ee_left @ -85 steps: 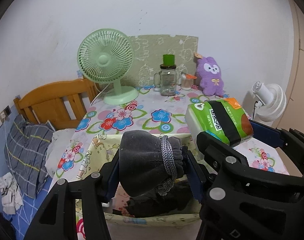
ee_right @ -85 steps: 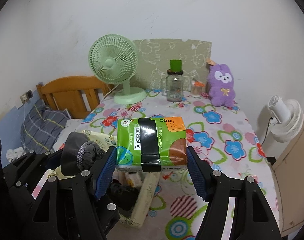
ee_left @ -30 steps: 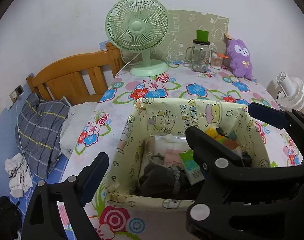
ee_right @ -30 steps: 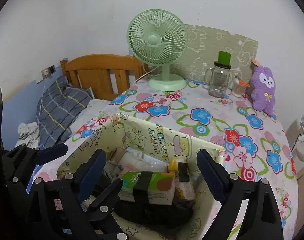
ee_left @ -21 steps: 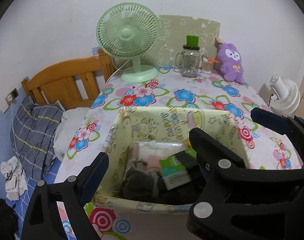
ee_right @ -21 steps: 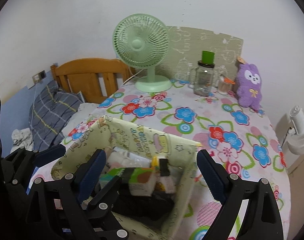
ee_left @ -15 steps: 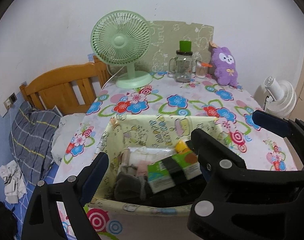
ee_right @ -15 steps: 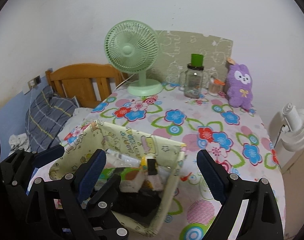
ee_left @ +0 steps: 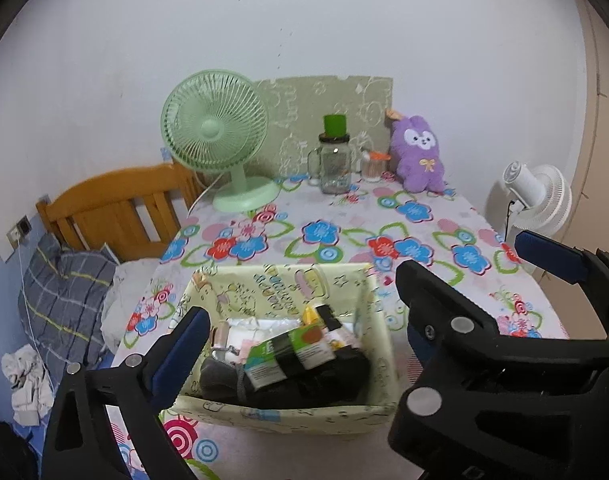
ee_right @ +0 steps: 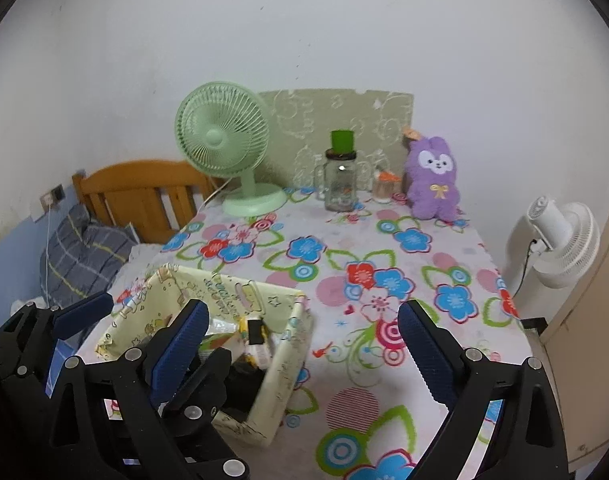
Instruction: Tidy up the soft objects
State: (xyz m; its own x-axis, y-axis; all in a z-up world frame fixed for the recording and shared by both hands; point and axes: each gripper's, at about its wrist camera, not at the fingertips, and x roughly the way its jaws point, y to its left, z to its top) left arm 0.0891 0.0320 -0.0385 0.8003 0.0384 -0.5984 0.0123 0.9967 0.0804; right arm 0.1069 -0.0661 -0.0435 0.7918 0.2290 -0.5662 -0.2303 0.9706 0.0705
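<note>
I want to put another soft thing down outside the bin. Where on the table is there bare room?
Free: the flowered tablecloth between the fabric bin and the back row, and the right side toward the white fan. Crowded: the back edge, with green fan, glass jar and purple plush; the bin looks nearly full.

Left gripper (ee_left: 304, 332) and right gripper (ee_right: 304, 332) both hover side by side, jaws spread wide, holding nothing
</note>
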